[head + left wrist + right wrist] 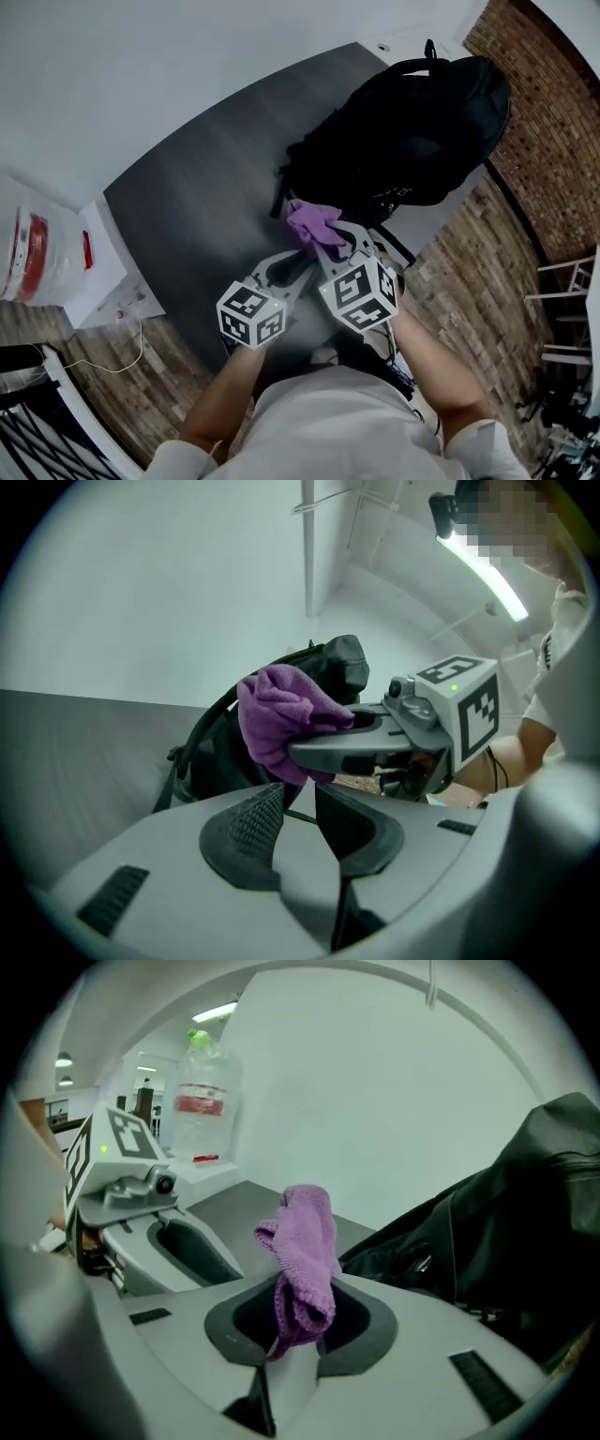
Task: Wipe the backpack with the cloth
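There are two grippers, one backpack and one cloth.

The right gripper (330, 242) is squeezing the one purple cloth (314, 223). In the right gripper view, its two jaws are pressing close together on the lower end of the cloth (305, 1251). The rest of the cloth is sticking up above the gripper (298, 1321) in a soft bunch. In the head view, the cloth is hanging right at the near edge of the backpack (412, 131). I cannot tell if it is touching the backpack.

The left gripper (286, 269) is holding nothing. In the left gripper view, its two jaws are sitting a little way apart with only air in the small gap at the gripper (292, 799). It is floating just beside the right gripper, on the person's left. From there the cloth (281, 719) and the right gripper (347, 742) are showing in front of the backpack (333, 663).

The one black backpack is lying on the far right part of the dark grey surface (206, 187). One strap loop is sticking up at its far end. In the right gripper view, the backpack (534, 1232) is filling the right side.

One clear bottle (28, 253) with a red label is standing off to the left, well apart from the backpack.

Each gripper is carrying one marker cube, so two cubes are showing.
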Demonstrator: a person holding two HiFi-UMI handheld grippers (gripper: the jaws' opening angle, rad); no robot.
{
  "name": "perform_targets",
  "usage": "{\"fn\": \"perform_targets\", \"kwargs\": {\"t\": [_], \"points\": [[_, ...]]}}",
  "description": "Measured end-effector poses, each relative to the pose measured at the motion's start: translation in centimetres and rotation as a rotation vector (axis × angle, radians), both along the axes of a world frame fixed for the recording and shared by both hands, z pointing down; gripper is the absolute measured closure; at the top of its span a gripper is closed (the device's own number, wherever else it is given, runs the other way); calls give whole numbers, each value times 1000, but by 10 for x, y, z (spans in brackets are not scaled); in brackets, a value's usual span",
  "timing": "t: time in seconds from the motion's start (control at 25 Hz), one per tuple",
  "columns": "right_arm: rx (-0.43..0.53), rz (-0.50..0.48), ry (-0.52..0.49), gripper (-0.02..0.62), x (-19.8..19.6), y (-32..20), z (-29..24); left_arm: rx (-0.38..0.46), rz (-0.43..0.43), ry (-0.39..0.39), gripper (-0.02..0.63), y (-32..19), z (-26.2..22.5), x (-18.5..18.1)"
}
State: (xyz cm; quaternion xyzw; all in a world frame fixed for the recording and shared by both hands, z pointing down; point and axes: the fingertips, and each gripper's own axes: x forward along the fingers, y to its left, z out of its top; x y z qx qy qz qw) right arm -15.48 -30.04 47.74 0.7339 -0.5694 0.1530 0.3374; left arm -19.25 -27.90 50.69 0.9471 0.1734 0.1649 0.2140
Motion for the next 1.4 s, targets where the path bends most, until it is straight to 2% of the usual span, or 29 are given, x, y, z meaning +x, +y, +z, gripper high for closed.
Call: {"fn": "perform_targets", "kwargs": {"t": [0.2,0.4,0.48,0.6,0.76,1.4], "points": [[139,78,-70,514,15,-48,-14,-4,-36,-8,517,-22,5,-6],[281,280,-265,514,58,-74,-2,-7,-44,-8,517,-31,8,-5],[320,364,-345,514,75,-71,7,-7,-42,-7,517,-32,7,-4],[350,463,-411,514,90,-55,21,-8,-40,-9,517,-33,8,-1],[368,519,-424,514,98,-34,29,-9,-27,-13,517,-28,10,4],[397,573,-423,514,108,26,38,11,66,-28,517,12,6,22]]}}
